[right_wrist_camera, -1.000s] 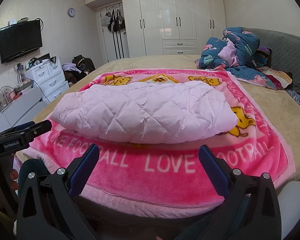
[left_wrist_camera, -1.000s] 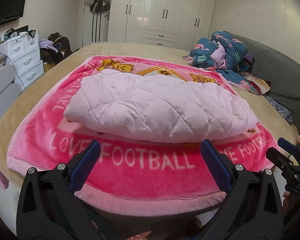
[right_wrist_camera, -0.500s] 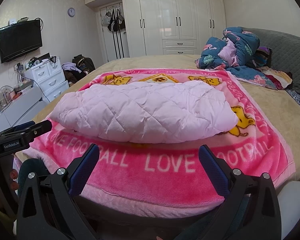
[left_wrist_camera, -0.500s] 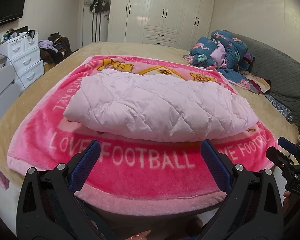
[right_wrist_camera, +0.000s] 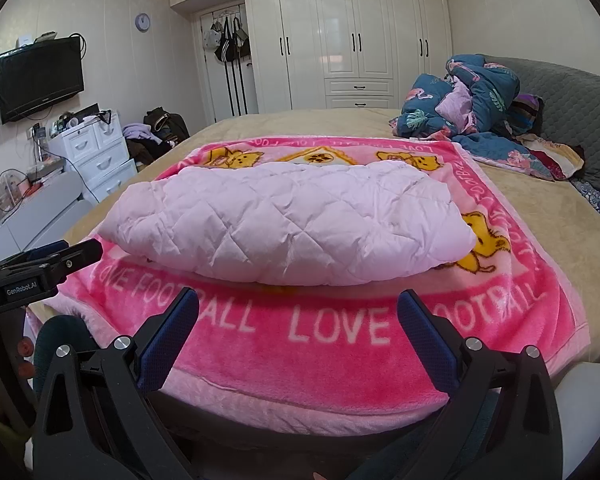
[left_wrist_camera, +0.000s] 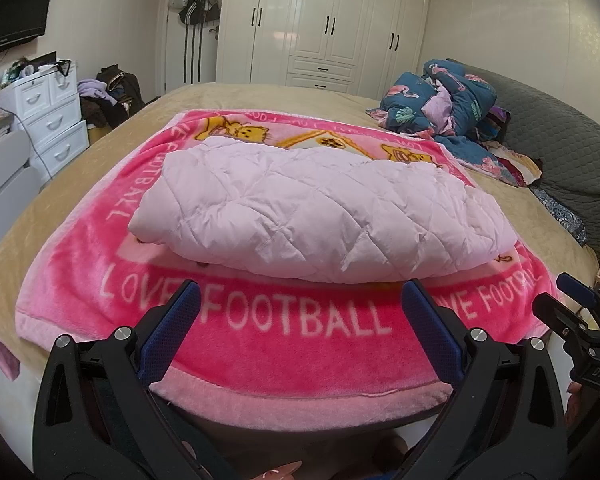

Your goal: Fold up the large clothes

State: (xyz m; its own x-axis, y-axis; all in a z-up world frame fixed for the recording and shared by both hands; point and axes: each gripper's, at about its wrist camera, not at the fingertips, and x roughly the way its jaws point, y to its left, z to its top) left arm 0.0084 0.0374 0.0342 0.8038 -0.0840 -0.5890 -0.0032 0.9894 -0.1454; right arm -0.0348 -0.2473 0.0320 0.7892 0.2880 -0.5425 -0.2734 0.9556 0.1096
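A pale pink quilted garment (left_wrist_camera: 316, 212) (right_wrist_camera: 288, 224) lies folded into a thick rectangle in the middle of a bright pink "LOVE FOOTBALL" blanket (left_wrist_camera: 300, 320) (right_wrist_camera: 340, 328) spread over the bed. My left gripper (left_wrist_camera: 300, 304) hangs open above the blanket's near edge, short of the garment, with nothing between its blue pads. My right gripper (right_wrist_camera: 298, 308) is open too, at the same near edge and a little further right. Each gripper shows at the side of the other's view: the right gripper (left_wrist_camera: 580, 320), the left gripper (right_wrist_camera: 40, 268).
A tan bedspread (right_wrist_camera: 540, 216) covers the bed. A heap of blue patterned bedding (left_wrist_camera: 448, 104) lies at the far right by a grey headboard (right_wrist_camera: 572, 120). White drawers (left_wrist_camera: 48, 120), clothes on the floor, a wall TV (right_wrist_camera: 40, 76) and white wardrobes (right_wrist_camera: 360, 40) line the room.
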